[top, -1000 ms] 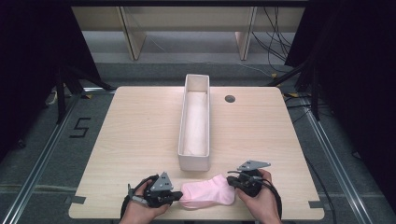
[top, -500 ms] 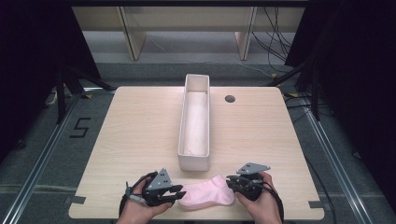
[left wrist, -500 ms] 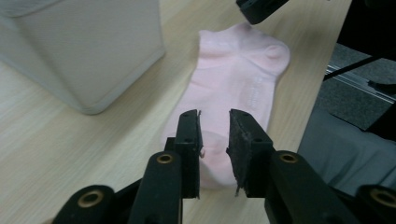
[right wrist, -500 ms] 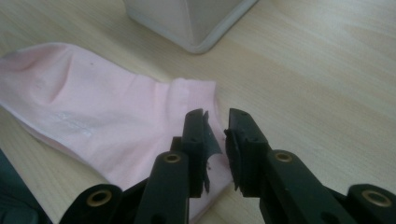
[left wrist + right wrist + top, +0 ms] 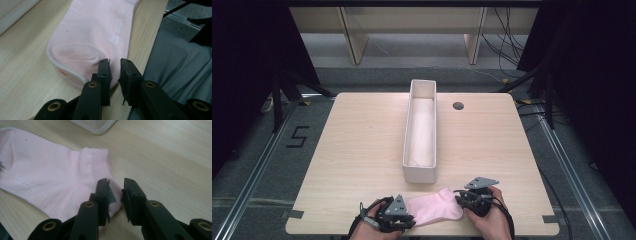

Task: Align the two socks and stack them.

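The pink sock lies flat between the grippers, near the table's front edge; the left gripper, jaws just closing slightly, and the right gripper, jaws just opening, both stand released at its ends.

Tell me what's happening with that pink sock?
A person holds a gripper in each hand at the near edge of the wooden table. The pink sock lies flat between them. The left gripper is at its toe end and the right gripper at its cuff. Both have just been opening, with nothing pinched between their jaws. A long white tray stands just behind the sock.
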Motion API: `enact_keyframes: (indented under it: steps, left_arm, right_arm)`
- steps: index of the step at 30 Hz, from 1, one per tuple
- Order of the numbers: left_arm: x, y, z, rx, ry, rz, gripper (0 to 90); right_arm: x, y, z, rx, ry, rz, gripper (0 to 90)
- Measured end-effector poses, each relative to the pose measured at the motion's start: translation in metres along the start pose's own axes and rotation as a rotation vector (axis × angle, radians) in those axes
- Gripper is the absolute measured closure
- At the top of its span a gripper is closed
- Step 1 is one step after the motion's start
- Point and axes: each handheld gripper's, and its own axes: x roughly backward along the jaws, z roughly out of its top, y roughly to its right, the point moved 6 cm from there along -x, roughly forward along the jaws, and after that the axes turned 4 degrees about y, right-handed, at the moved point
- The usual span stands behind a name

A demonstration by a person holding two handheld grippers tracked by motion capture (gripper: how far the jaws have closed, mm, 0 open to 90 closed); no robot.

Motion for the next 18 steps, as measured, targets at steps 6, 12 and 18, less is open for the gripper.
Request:
enact_keyframes:
  steps: [6, 12, 18]
  left_arm:
    - [0.004, -0.009, -0.002, -0.010, -0.023, 0.042, 77.2]
    - [0.011, -0.020, -0.006, 0.026, -0.025, 0.073, 76.5]
    - [0.023, -0.025, -0.003, 0.069, 0.036, 0.095, 70.0]
  right_arm:
    - [0.000, 0.000, -0.001, 0.007, -0.012, 0.006, 73.6]
    - [-0.002, -0.007, -0.006, 0.018, -0.039, 0.018, 73.6]
    - [0.005, -0.011, 0.002, -0.021, 0.018, 0.022, 73.1]
